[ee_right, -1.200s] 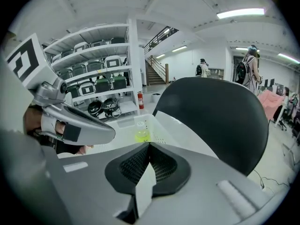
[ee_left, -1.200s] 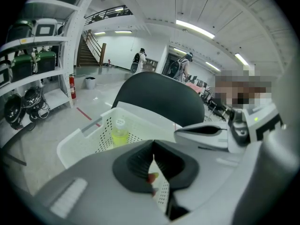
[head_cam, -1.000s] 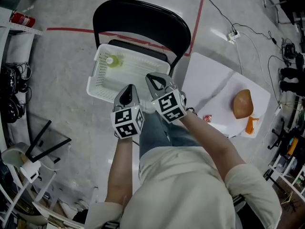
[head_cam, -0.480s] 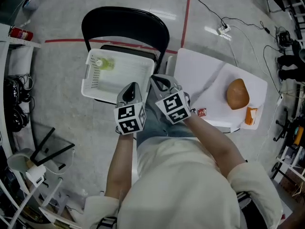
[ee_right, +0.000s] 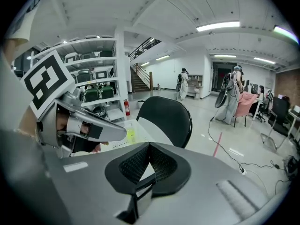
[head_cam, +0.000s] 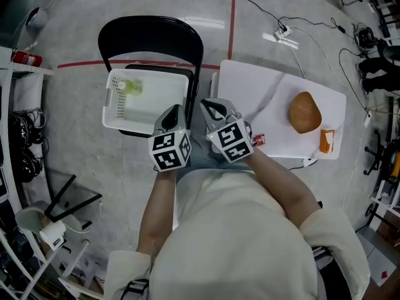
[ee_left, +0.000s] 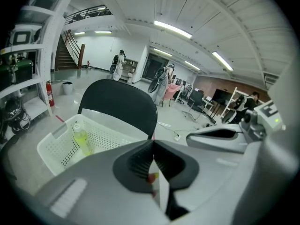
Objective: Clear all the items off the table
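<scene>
Left hand-held gripper (head_cam: 175,109): clenched, empty, left of bench (head_cam: 250,86).
Right hand-held gripper (head_cam: 207,104): clenched, empty, at bench edge.
Advice: open jaws before reaching red packet (head_cam: 258,140).

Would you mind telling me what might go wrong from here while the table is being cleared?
The small red packet lies right at the near edge of the table, so a clumsy approach by the right hand-held gripper may knock it to the floor. The rounded brown item could roll when pinched. The white basket seems to overhang the chair and might tip.
</scene>
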`<state>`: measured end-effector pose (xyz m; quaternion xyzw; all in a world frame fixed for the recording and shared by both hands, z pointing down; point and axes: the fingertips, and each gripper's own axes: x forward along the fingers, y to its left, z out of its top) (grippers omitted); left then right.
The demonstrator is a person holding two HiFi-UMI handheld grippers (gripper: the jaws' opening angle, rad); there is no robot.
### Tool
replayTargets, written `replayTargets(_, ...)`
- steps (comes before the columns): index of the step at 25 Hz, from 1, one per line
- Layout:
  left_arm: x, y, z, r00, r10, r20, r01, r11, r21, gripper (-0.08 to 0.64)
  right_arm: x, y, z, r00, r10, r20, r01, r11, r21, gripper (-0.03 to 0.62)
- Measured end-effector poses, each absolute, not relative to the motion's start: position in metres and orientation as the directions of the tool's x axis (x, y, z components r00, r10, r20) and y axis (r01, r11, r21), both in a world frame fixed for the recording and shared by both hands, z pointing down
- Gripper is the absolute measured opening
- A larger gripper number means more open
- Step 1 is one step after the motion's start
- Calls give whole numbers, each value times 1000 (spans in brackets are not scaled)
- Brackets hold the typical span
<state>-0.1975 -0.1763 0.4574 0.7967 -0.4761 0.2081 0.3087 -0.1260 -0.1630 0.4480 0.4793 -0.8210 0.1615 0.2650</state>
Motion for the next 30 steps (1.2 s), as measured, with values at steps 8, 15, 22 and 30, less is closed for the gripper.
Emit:
replayTargets(8, -176, -162, 442, 485, -620, 617, -870, -412, 270, 9, -102, -140, 435, -367, -731, 576, -896, 444, -9, -2)
replayTargets(15, -133, -144, 440, 553, -553, 623, -813, -522, 258, 9, -64, -119, 434, -289, -768, 572, -937, 348, -6, -2)
replayTargets(22, -73, -117, 453, 635, -434, 639, -706, -662, 252, 9, -10, -84, 450, -161, -787, 596, -982, 185, -20, -2)
replayTargets(30, -10, -85, 468, 697, -289, 656, -567, -783, 257, 9, 50, -38, 469, -10, -778, 628, -999, -18, -38, -2)
